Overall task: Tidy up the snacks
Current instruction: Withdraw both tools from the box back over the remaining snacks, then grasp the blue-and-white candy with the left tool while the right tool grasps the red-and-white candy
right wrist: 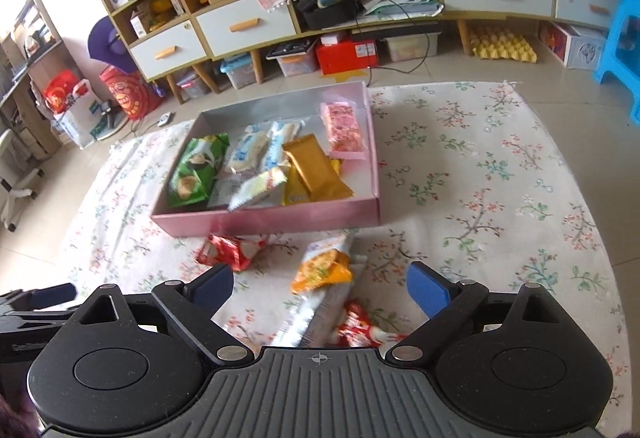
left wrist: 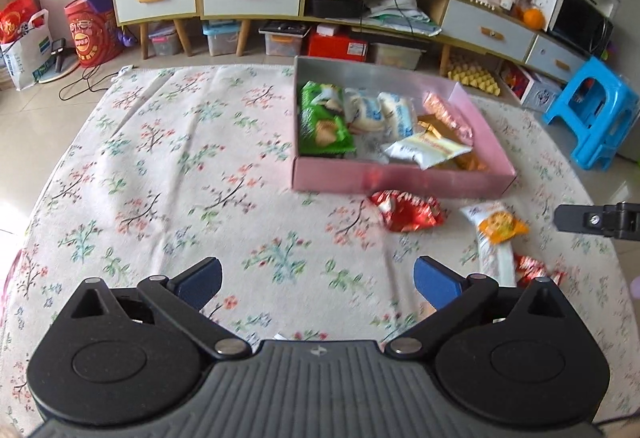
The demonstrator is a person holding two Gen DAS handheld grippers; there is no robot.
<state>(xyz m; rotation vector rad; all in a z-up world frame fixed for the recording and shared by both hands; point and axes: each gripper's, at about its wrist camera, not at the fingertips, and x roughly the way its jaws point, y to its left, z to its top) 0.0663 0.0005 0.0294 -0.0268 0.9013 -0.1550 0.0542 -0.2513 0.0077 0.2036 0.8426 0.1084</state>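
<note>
Snacks are partly sorted: the pink box on the flowered rug already holds green packets, white ones, a gold packet and a pink bar. Outside it, just in front of its near wall, lie a red packet, a long orange-and-white packet and a smaller red wrapper touching that long packet's near end.

The left tongs stand wide open over bare rug, nothing between the pads, well to the side of the loose packets. The right tongs are also spread wide, and the long orange-and-white packet lies between the pads without either pad pressing on it.

By the look of it, the step in hand is picking up the leftover packets. The next move would call for lowering the right tongs around the long packet and closing across its narrow width, taking care not to catch the small red wrapper underneath, then carrying it over the box wall. The red packet sits nearest the left tongs.
</note>
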